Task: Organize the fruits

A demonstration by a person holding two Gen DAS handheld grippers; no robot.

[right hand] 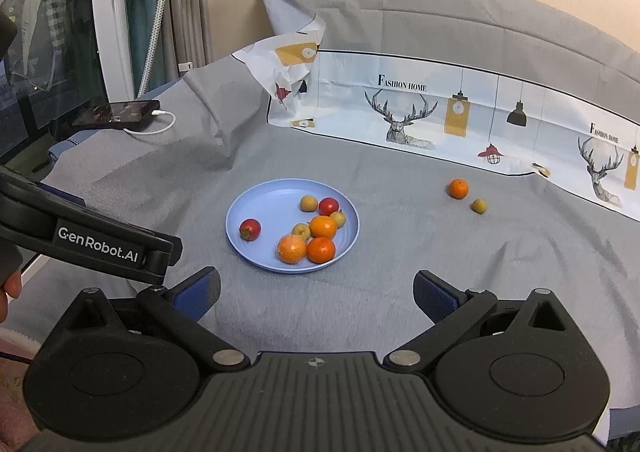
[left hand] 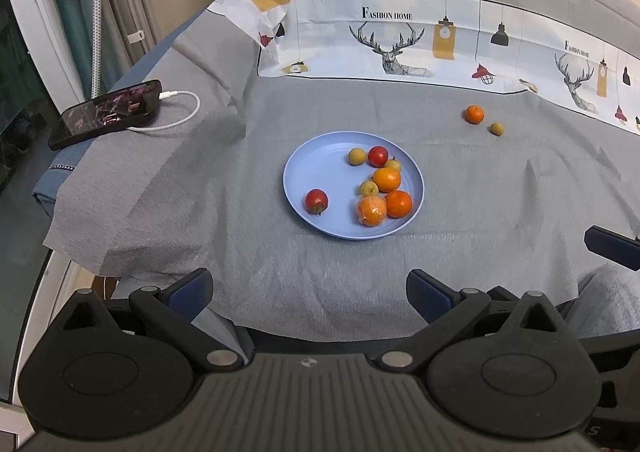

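Nearest, the right tongs (right hand: 316, 292) and left tongs (left hand: 310, 290) both gape apart, empty, short of the plate (left hand: 320, 172). On the plate lie eight fruits; an orange (left hand: 474, 114) and a small yellow fruit (left hand: 496, 128) still sit on the bench beyond it, right. Mostly done, I judge; two remain.

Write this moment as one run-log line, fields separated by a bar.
left gripper: open, empty | right gripper: open, empty | blue plate: eight fruits | off plate: orange, small yellow-green fruit on grey cloth
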